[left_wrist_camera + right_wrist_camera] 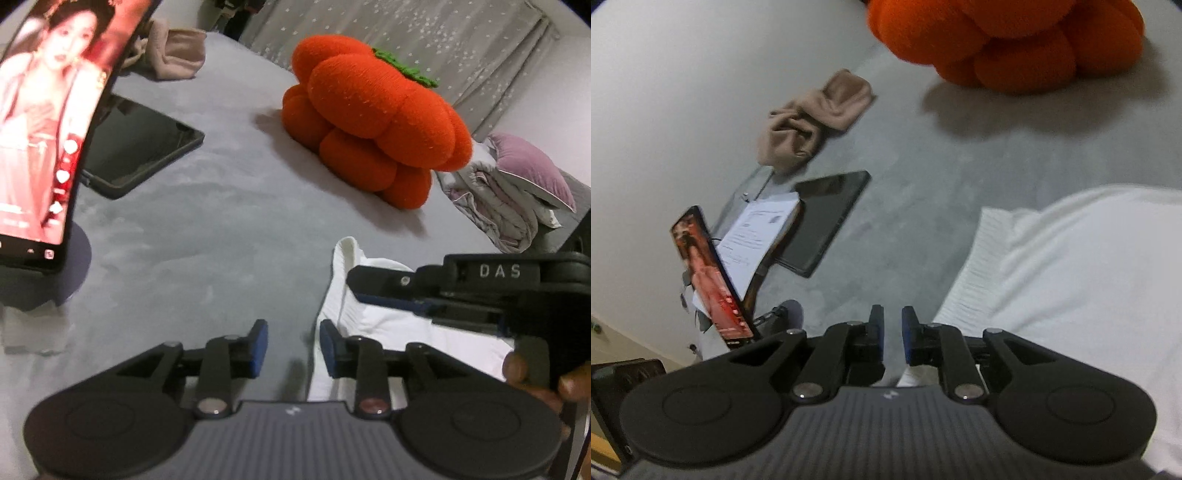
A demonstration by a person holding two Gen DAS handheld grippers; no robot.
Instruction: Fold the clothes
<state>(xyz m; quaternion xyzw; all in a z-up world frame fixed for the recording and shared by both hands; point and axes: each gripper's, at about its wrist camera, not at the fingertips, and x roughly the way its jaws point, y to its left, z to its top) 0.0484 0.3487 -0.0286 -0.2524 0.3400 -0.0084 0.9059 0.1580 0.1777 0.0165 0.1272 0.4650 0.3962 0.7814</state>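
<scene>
White garment (388, 325) on a grey bed (221, 240), both grippers empty beside its ribbed edge.

Nearest, the left gripper (293, 345) has its jaws apart over bare bedding, just left of the garment, nothing between the blue pads. The right gripper (893, 325) shows a narrow gap between its jaws, also empty, hovering at the garment's left edge; from the left wrist view it lies across the garment, with fingertips (517, 369) of a hand on it. Left of the garment stands a lit phone (40, 129), with a dark tablet (136, 147) and papers (757, 236) flat beyond it. Farther from the garment lie a tan cloth (812, 118), an orange pumpkin cushion (373, 118) and folded purple bedding (517, 184).
</scene>
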